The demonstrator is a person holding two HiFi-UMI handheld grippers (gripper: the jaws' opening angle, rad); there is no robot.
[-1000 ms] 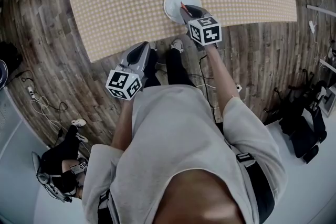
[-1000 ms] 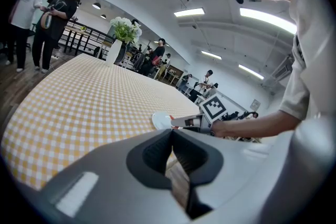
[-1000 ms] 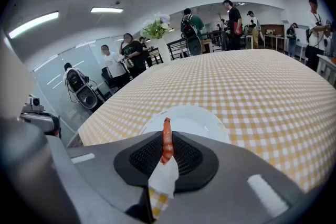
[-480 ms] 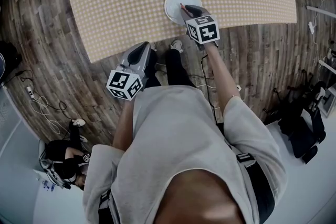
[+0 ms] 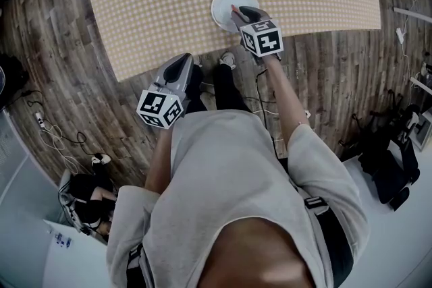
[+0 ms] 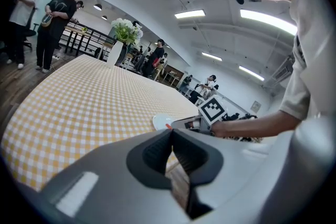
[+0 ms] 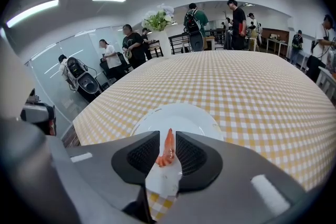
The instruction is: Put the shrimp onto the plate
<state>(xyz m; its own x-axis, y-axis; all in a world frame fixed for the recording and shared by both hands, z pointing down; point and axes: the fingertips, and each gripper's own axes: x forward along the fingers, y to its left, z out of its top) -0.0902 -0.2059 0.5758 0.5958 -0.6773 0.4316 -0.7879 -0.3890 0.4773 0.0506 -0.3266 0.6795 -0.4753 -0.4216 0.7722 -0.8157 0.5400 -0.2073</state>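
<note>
Your right gripper [image 7: 167, 139] is opening its jaws over the plate [image 7: 197, 119], hardly moved since a second ago; the shrimp [image 7: 168, 148] stands loose between them, so the release is under way. Your left gripper [image 6: 171, 136] (pressed together, empty) hangs aside. Whether the shrimp touches the plate is hidden

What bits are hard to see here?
Head view: the right gripper covers part of the round white plate; the orange shrimp is a speck.
Right gripper view: the shrimp sits between its opening jaws, which crowd it, so whether it rests on the plate is unclear.
</note>
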